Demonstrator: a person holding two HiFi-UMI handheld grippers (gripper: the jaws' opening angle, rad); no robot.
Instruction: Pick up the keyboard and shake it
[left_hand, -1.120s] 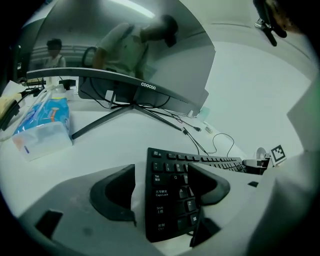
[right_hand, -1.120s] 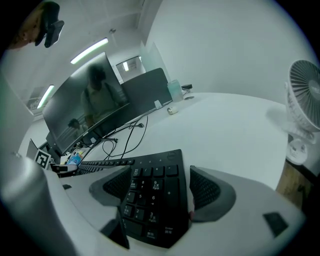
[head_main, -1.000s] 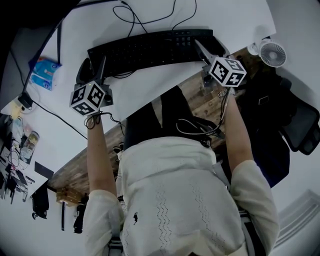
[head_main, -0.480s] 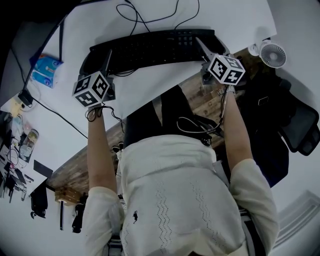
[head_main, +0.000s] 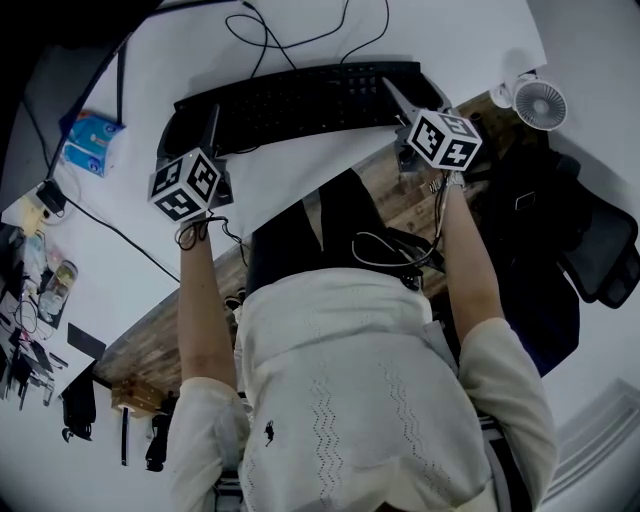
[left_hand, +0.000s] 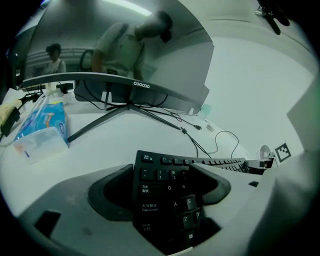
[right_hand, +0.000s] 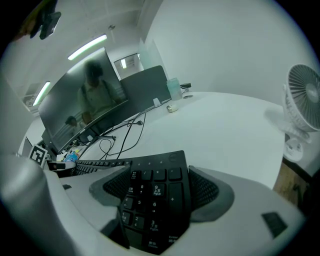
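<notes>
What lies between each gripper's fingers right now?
The keyboard: its Tab end sits between the left gripper's fingers in the left gripper view, its number-pad end between the right gripper's in the right gripper view.

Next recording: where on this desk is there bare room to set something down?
Bare white desk lies between the keyboard and the near edge, and between its number-pad end and the fan. Behind it, cables and the monitor stand crowd the space; the tissue pack fills the left.
</notes>
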